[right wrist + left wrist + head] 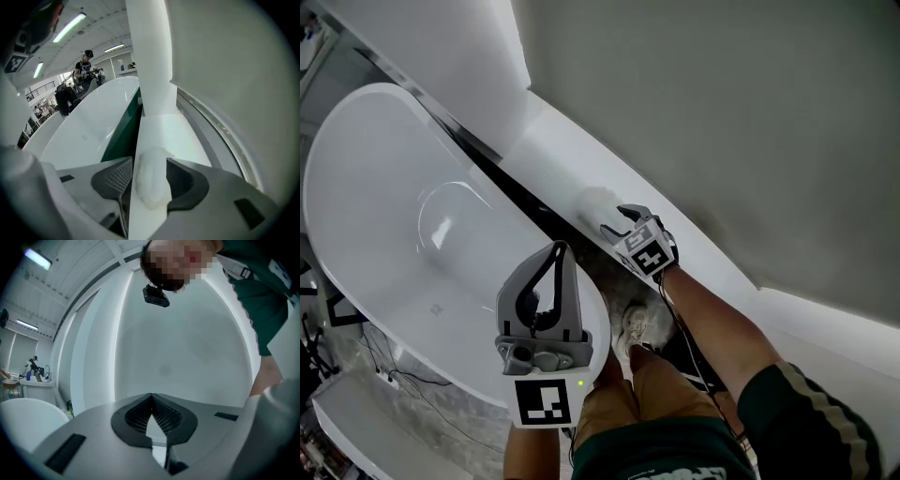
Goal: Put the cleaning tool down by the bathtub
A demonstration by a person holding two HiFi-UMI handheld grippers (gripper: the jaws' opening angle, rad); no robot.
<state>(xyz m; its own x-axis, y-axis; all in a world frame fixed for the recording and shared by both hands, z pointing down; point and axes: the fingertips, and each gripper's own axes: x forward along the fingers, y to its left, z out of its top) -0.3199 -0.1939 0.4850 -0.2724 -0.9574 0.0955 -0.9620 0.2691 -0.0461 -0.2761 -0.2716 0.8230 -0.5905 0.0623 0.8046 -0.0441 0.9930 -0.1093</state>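
The fluffy white cleaning tool (pixel 150 180) lies on the white ledge (pixel 171 133) just beside the bathtub (pixel 375 178). The right tongs (pixel 622 220) hang over it, released, the tool between their spread jaws but unpressed. The left tongs (pixel 560 253), clenched on nothing, are over the bathtub's near rim.

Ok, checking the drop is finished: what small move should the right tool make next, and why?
Probably lift the right tool clear, straight up. Its jaws stand open, and the fluffy white pad lies loose between them on the ledge beside the bathtub, so the placing looks done.
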